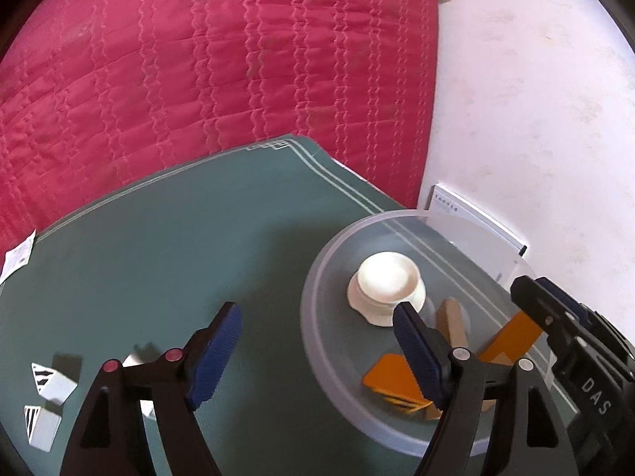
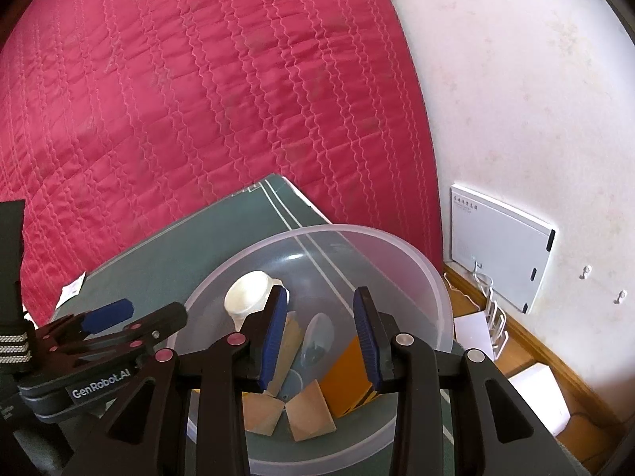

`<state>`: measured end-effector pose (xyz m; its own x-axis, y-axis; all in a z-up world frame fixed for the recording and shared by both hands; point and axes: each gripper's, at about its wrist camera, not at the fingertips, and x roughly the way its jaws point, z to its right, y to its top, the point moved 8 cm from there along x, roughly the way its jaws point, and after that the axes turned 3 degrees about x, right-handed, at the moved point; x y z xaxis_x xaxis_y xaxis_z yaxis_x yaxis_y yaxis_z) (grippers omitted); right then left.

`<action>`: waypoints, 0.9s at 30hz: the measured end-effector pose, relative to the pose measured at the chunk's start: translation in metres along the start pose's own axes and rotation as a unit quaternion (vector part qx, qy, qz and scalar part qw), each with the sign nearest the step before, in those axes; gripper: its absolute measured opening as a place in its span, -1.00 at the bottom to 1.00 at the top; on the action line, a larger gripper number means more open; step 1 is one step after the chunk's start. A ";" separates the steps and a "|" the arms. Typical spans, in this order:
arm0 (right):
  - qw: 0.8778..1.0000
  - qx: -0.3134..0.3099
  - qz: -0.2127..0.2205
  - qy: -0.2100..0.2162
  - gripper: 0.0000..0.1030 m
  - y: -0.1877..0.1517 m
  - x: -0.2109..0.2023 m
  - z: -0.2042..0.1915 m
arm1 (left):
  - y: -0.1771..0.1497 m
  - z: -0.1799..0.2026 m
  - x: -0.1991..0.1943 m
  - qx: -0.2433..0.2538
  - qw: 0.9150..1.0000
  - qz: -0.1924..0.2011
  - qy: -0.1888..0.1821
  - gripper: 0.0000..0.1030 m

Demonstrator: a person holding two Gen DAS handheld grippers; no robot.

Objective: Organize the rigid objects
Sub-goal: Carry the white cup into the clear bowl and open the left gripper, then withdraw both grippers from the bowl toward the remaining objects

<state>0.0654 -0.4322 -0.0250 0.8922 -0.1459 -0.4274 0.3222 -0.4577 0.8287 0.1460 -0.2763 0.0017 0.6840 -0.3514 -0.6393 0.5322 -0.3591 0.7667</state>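
Observation:
A clear plastic bowl (image 1: 329, 261) (image 2: 401, 254) sits on a green mat (image 1: 178, 246). It holds a white cup on its side (image 1: 387, 283) (image 2: 248, 293), an orange card (image 1: 391, 377) (image 2: 345, 380), several wooden blocks (image 2: 309, 410) and a clear lens-like piece (image 2: 317, 339). My left gripper (image 1: 317, 353) is open and empty over the mat at the bowl's left rim. My right gripper (image 2: 320, 341) is open and empty above the bowl; it also shows in the left wrist view (image 1: 555, 317). Two white striped blocks (image 1: 51, 382) (image 1: 41, 426) lie on the mat at the left.
A red quilted bedspread (image 1: 218, 59) lies behind the mat. A white wall (image 2: 516, 99) with a white panel (image 2: 500, 246) is at the right. A wooden floor with white boxes (image 2: 539, 396) and a wire rack (image 2: 494, 317) lies below the wall.

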 end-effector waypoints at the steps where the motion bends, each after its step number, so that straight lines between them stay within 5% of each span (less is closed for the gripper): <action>1: 1.000 -0.001 0.000 0.000 -0.30 0.000 0.000 0.000 | -0.001 -0.002 -0.001 -0.003 1.000 -0.001 0.002 0.59; 5: 1.000 -0.004 -0.002 -0.001 -0.29 -0.002 0.001 -0.002 | -0.007 -0.010 -0.005 -0.012 1.000 -0.003 0.015 0.64; 9: 1.000 -0.007 0.000 0.001 -0.07 -0.003 0.001 -0.003 | -0.011 -0.018 -0.013 -0.017 0.999 -0.004 0.029 0.66; 27: 1.000 -0.028 -0.003 -0.002 -0.06 -0.011 0.003 -0.008 | -0.047 -0.086 -0.054 -0.063 0.994 -0.010 0.091 0.80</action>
<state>0.0677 -0.4208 -0.0323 0.8888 -0.1469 -0.4342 0.3450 -0.4091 0.8448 0.1266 -0.1659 0.0051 0.7448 -0.1797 -0.6426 0.5976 -0.2488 0.7622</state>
